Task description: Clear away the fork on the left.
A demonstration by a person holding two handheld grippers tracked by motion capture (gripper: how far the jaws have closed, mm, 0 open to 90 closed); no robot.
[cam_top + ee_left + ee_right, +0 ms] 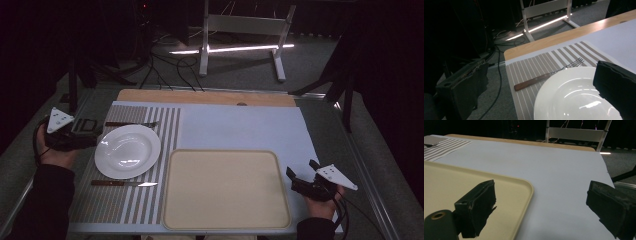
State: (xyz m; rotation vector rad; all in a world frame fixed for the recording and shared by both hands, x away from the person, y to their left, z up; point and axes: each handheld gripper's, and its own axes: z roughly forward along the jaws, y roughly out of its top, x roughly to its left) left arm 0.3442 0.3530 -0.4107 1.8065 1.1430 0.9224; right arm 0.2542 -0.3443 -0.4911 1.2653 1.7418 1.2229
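Observation:
A white plate (127, 150) rests on a striped placemat (125, 205) at the left of the table. A wooden-handled fork (131, 124) lies just beyond the plate and a knife (124, 183) lies on its near side. My left gripper (92, 132) hovers at the plate's left rim, open and holding nothing. In the left gripper view the plate (574, 97) and fork (549, 75) lie between the wide-apart jaws of the left gripper (541, 70). My right gripper (302, 169) is open beside the right edge of a bare beige tray (225, 189). One right jaw overlaps the tray (461, 177).
A white cover (240, 127) spans the table, with a wooden strip (205, 96) along the far edge. Beyond the table, a white frame (245, 30) and cables (165, 70) sit on the grey floor. The surroundings are dark.

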